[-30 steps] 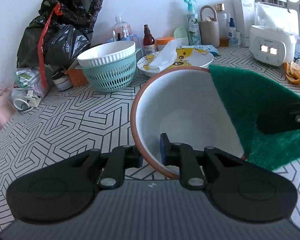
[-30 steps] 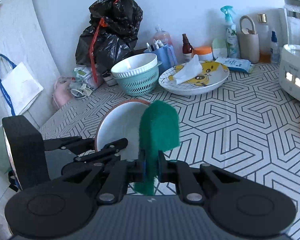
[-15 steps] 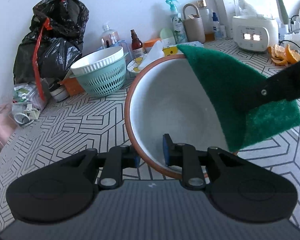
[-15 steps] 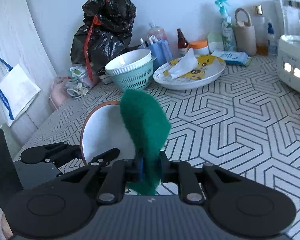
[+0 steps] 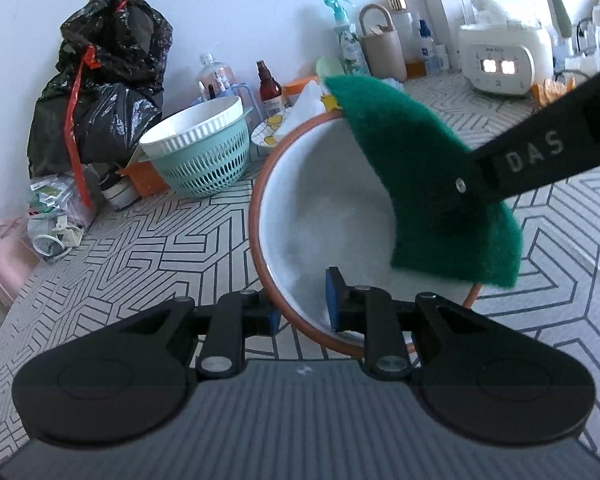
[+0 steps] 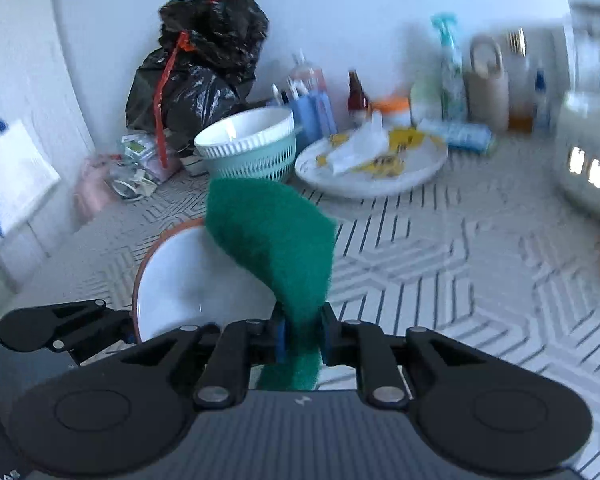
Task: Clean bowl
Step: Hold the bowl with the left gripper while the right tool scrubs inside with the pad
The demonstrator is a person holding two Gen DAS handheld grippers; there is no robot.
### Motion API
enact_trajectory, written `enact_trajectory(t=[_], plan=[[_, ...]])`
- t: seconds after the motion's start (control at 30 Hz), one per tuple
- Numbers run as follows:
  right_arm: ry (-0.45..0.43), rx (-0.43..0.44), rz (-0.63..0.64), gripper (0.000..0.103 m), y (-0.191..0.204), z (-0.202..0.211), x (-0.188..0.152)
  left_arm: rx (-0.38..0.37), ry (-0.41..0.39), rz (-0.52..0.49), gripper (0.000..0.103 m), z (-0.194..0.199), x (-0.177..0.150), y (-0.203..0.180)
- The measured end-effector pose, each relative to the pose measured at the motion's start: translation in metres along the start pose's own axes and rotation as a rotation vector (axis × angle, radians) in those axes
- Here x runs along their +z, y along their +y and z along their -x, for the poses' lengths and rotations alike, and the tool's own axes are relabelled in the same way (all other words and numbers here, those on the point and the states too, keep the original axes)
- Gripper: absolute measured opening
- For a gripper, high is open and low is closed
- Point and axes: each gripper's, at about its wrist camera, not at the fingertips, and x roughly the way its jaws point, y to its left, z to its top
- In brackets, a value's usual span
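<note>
On the patterned counter | left gripper [image 5: 302, 307] clamped on bowl [image 5: 324, 216] rim | right gripper [image 6: 303, 338] clamped on green scouring pad [image 6: 276, 240]

The bowl [image 5: 324, 216] is gripped at its near rim by the left tool [image 5: 302, 308], above the bench [image 5: 140, 256]. A scouring pad [image 5: 420, 176], clamped in the right tool [image 6: 303, 338], is laid over the bowl's right rim (partly inside). Behind, a colander [image 5: 204, 160] is set left of a plate [image 6: 380, 182], with a rubbish bag [image 5: 100, 80] further left against the wall.
</note>
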Motion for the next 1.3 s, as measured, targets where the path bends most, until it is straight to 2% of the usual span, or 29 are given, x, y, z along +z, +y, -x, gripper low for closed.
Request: enact_trajectory(t=[0.23,0.6,0.67,0.93,1.13,1.3], plan=[[-0.013,-0.009,0.057,0.017,0.008,-0.006,0.012,-0.015,0.007,0.011,0.021,-0.002,0.002,0.002],[0.035,0.01,-0.035,0.02,-0.011,-0.01,-0.007,-0.011,0.006,0.025,0.021,-0.003,0.003,0.003],[0.032,0.004,-0.037,0.023,-0.012,-0.01,-0.009,-0.006,0.008,0.023,0.021,-0.002,0.002,0.002],[0.049,0.014,-0.053,0.023,-0.009,-0.012,-0.025,0.004,0.008,0.01,0.021,0.001,0.001,-0.002],[0.077,0.029,-0.034,0.024,-0.012,-0.012,-0.024,0.018,-0.022,-0.05,0.022,0.005,-0.004,-0.008],[0.06,0.01,-0.007,0.024,-0.013,-0.006,-0.009,0.02,-0.041,-0.091,0.024,0.009,-0.009,-0.013]])
